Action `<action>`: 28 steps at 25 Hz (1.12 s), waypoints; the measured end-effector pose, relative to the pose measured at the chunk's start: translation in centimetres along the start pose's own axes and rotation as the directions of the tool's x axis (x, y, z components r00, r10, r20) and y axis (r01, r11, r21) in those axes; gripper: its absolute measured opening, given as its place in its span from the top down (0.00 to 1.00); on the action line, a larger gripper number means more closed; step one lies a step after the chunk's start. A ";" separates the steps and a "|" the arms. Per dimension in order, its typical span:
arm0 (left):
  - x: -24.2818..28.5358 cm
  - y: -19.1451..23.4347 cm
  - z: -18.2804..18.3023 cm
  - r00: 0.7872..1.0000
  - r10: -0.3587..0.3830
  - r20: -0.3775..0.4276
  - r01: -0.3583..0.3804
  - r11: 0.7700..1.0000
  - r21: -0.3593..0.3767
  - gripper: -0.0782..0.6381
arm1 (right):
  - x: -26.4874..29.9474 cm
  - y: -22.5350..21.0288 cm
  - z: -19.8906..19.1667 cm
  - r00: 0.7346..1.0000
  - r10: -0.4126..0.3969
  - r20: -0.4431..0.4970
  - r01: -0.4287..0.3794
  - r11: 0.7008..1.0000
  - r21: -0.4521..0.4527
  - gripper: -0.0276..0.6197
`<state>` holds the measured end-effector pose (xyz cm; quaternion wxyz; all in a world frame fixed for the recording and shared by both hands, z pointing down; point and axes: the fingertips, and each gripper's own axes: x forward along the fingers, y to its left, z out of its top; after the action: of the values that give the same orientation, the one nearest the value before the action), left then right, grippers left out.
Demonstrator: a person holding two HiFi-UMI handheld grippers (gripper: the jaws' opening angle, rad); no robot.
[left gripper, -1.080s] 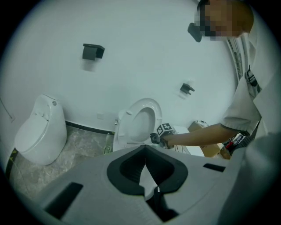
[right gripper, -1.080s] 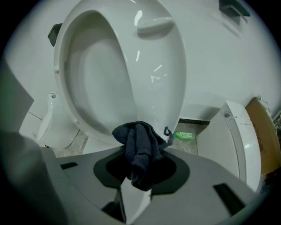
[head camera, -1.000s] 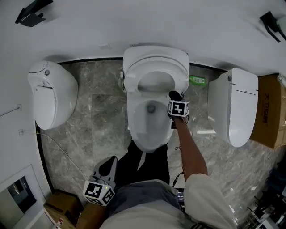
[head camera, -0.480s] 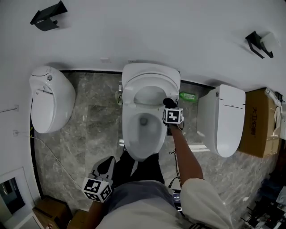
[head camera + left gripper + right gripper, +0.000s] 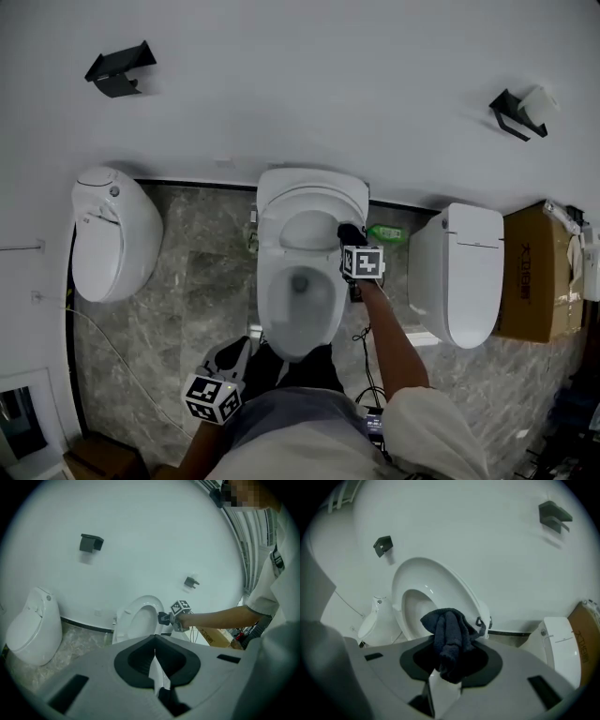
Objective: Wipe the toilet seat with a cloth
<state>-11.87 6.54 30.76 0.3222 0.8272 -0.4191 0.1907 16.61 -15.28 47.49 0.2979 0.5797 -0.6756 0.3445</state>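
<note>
The white toilet (image 5: 281, 323) stands mid-floor with its seat (image 5: 309, 208) tipped up toward the wall. My right gripper (image 5: 349, 232) is at the seat's right edge, shut on a dark blue cloth (image 5: 450, 637) that bunches out past the jaws. In the right gripper view the raised seat ring (image 5: 440, 585) is just behind the cloth. My left gripper (image 5: 232, 354) hangs low at the left by the person's leg, well away from the toilet. It is shut with nothing in it (image 5: 154, 651). From there I see the seat (image 5: 140, 616) and the right gripper (image 5: 165, 618).
Another white toilet (image 5: 117, 244) stands at the left and one (image 5: 459, 272) at the right, with a cardboard box (image 5: 530, 272) beyond it. A green bottle (image 5: 386, 232) lies behind the middle toilet. Two black holders (image 5: 120, 70) (image 5: 520, 111) hang on the wall. A thin cable (image 5: 112, 347) runs over the marble floor.
The right gripper with the cloth has risen along the seat's right edge. The head view has swung up and shows more wall. The left gripper has lifted slightly.
</note>
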 end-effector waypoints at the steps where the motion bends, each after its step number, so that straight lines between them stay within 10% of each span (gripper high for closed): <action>1: 0.3 -0.3 0.3 1.000 -0.014 -0.002 0.014 1.000 0.015 0.88 | -0.6 0.1 0.2 1.000 0.008 0.009 -0.008 1.000 0.013 0.78; 19: 10.8 -2.2 10.9 0.989 -0.124 0.087 0.087 0.936 0.341 0.88 | -20.9 5.0 0.5 0.950 0.134 0.284 -0.139 0.990 -0.002 0.78; 23: 15.0 -2.6 13.8 0.991 -0.123 0.046 0.083 0.857 0.508 0.88 | -24.2 6.0 -1.0 0.921 0.175 0.347 -0.208 0.976 0.061 0.78; 28: 21.4 -1.1 16.6 0.998 -0.014 -0.065 0.059 0.637 0.768 0.86 | -25.8 4.8 -4.5 0.933 0.117 0.341 -0.173 0.975 0.140 0.78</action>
<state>2.09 -16.68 30.88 -0.0455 0.8886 -0.2727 0.3661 15.78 3.70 28.83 0.1043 0.6005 -0.7257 0.3190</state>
